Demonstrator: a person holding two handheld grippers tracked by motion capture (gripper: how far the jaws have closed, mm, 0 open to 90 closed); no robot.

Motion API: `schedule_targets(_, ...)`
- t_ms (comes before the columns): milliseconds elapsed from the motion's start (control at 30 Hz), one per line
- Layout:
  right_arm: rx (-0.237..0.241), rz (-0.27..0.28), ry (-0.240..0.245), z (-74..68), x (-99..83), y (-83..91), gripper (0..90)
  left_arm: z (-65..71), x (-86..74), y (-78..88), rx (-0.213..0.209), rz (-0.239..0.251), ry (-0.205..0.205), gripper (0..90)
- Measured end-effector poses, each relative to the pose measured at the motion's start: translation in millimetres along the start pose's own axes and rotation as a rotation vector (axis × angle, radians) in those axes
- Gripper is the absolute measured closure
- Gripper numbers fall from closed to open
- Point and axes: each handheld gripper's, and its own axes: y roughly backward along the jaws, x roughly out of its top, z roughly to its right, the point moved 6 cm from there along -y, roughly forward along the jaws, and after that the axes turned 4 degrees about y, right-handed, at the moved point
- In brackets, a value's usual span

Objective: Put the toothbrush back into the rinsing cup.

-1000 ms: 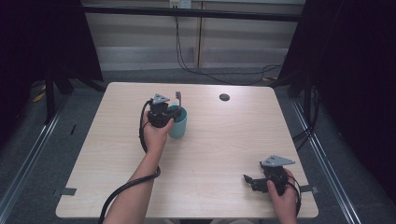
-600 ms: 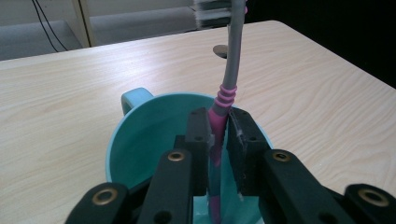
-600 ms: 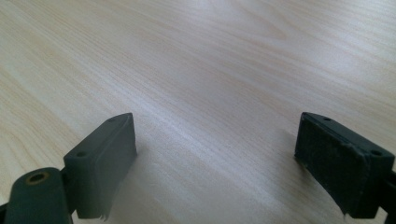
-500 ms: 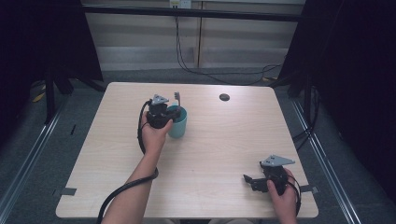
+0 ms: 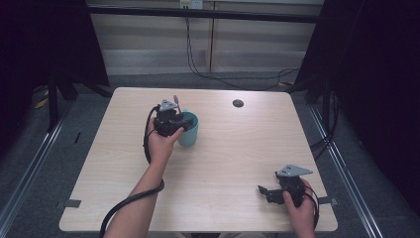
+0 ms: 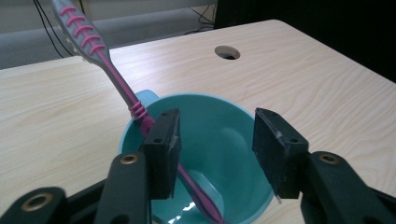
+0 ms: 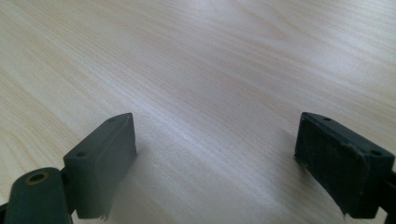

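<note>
Spanning the high view: one pale wooden table (image 5: 223, 163), bearing one round cable hole (image 5: 238, 103) near its far edge

Holding two grippers, one in each hand, well apart from each other

Hovering over the mug at the table's left middle: the left gripper (image 6: 217, 149), jaws having just been opening, now standing apart with the toothbrush's lower handle passing just beside the left pad, neither pad pressing on it

Resting near the table's front right corner: the right gripper (image 7: 215, 163), jaws standing wide apart, with bare wood between them

Standing upright on the table: one teal mug (image 6: 210, 140), its handle pointing away in the left gripper view

Leaning inside the mug: one toothbrush (image 6: 112, 74), grey and pink, head end down in the mug, ribbed grip end sticking up and out over the rim to the left
</note>
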Motion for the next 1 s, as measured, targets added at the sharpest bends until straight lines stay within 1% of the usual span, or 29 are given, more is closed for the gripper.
schedule_targets(200,0.0,0.0,0.0,0.0,0.0,0.0,11.9,1.1,2.5,4.5,-0.007,0.015,0.007,46.4)
schedule_targets(433,0.0,0.0,0.001,0.1,0.0,0.0,11.9,1.6,5.2,11.9,-0.01,0.02,-0.004,44.2)
schedule_targets(533,0.0,0.0,0.001,0.1,0.0,0.0,11.9,0.3,6.0,15.5,-0.004,0.015,-0.009,43.3)
schedule_targets(667,0.0,0.0,0.001,0.1,0.0,0.0,11.9,-1.6,4.7,18.8,0.0,0.002,0.003,42.1)
schedule_targets(767,0.001,0.002,0.004,0.2,0.1,-0.1,11.9,-2.7,2.8,20.7,-0.002,-0.009,0.019,41.1)
schedule_targets(867,0.0,0.0,0.001,0.1,0.0,0.0,11.9,-2.5,1.1,22.5,-0.014,-0.017,0.021,41.0)
schedule_targets(933,0.0,0.0,0.001,0.1,0.0,0.0,11.9,-2.3,0.5,23.9,-0.018,-0.022,0.012,39.9)
schedule_targets(1000,0.0,0.0,0.001,0.1,0.0,0.0,11.9,-1.9,-0.2,25.6,-0.021,-0.029,0.015,39.6)
